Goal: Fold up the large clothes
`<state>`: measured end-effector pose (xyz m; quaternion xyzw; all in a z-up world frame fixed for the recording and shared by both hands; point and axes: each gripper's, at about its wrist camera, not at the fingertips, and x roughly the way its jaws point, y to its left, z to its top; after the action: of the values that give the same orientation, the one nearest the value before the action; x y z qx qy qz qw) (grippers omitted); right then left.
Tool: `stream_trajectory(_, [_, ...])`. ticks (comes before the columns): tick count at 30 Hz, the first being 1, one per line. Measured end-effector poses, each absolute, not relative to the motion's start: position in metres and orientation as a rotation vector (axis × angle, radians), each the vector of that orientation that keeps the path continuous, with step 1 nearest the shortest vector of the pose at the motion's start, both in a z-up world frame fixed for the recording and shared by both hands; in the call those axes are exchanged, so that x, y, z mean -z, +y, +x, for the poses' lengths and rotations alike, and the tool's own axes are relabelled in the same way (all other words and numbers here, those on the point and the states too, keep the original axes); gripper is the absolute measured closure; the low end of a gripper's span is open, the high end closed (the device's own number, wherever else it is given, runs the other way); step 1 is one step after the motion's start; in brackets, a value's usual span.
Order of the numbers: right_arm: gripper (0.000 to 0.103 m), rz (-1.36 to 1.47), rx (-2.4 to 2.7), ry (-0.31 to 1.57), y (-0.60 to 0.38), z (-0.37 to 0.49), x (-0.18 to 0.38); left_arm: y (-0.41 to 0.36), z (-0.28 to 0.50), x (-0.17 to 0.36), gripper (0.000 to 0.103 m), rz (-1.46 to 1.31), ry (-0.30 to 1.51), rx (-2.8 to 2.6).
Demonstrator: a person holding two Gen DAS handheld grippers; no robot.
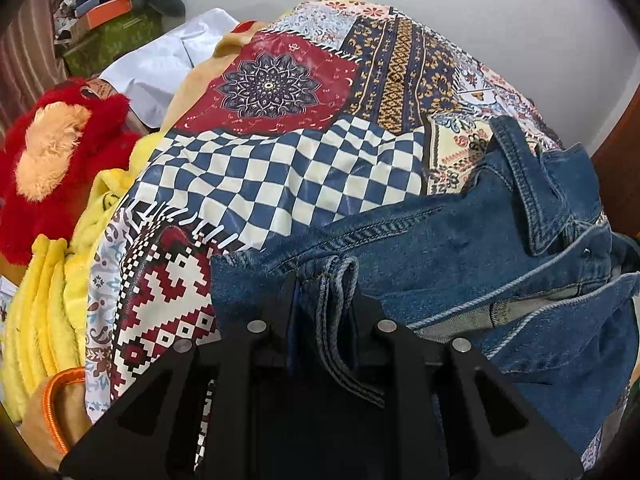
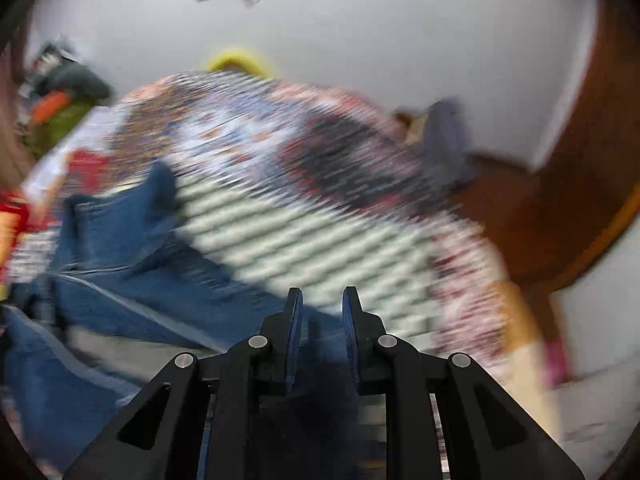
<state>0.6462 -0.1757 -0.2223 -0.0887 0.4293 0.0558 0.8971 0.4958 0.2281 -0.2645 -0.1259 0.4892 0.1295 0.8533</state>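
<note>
A blue denim jacket [image 1: 460,248] lies crumpled on a patchwork bedspread [image 1: 280,176] of checks and red and navy panels. My left gripper [image 1: 326,292] is shut on a folded, stitched edge of the jacket, which runs down between the black fingers. The right wrist view is badly blurred. There the jacket [image 2: 132,280] spreads from the left toward my right gripper [image 2: 322,300]. Its jaws stand narrow, with denim showing between their lower parts. The bedspread [image 2: 320,232] lies beyond the fingertips.
A red plush toy [image 1: 60,160] and yellow fleece [image 1: 44,312] crowd the bed's left side, with a white cloth [image 1: 168,64] and a green box [image 1: 116,36] behind. Brown wooden furniture [image 2: 560,208] stands at the right, against a white wall [image 2: 360,40].
</note>
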Motion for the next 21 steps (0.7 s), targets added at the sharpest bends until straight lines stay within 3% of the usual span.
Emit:
stream_trajectory(2, [0.088,-0.204,-0.127,0.889,-0.185,0.643,0.213,0.225,0.494,0.258,0.075,-0.231,1.037,-0.283])
stream_trajectory(7, [0.088,-0.195,-0.197,0.883,-0.203,0.617,0.189,0.221,0.484,0.221,0.038,-0.137,0.991,-0.338])
stream_trajectory(11, [0.088,-0.201,-0.269,0.899,-0.193,0.594,0.181,0.216,0.464,0.185,0.024,-0.113,0.936,-0.302])
stream_trajectory(13, [0.088,-0.221,-0.298,0.904,-0.181,0.584,0.181,0.21,0.457,0.176,0.012,-0.071,0.934,-0.288])
stream_trajectory(21, [0.088,-0.332,-0.399,0.942,-0.131,0.557,0.197,0.166,0.442,0.214,0.007,0.151,1.059,-0.207])
